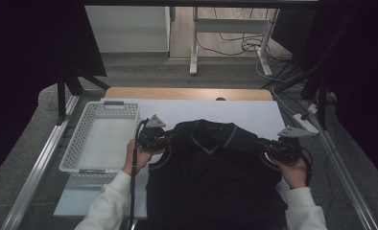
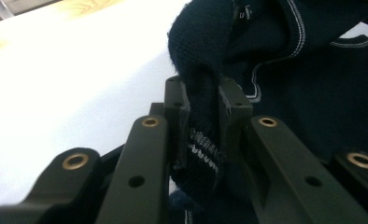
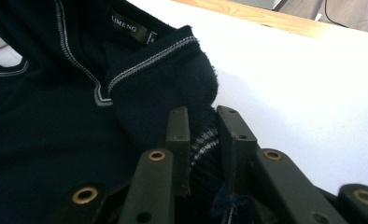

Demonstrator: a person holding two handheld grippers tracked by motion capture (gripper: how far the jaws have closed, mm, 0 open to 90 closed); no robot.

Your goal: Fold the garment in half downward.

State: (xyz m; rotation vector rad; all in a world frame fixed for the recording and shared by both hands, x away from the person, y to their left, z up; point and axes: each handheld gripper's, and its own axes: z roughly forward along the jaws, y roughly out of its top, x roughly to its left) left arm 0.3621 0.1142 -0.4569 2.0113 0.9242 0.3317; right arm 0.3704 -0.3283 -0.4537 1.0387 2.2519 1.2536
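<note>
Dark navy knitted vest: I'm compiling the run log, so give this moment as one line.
left tool: shut on dark navy knitted vest shoulder | right tool: shut on other shoulder | vest: on white table sheet | white perforated plastic basket: empty

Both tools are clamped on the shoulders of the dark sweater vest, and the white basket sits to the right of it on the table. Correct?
Not quite. In the high view the white basket sits left of the sweater vest, beside the left tool. The rest holds: left tool and right tool are each clamped on a shoulder.

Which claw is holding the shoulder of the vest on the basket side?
The left claw: it is shut on the vest shoulder right beside the white basket. The right claw grips the opposite shoulder, on the far side from it.
</note>
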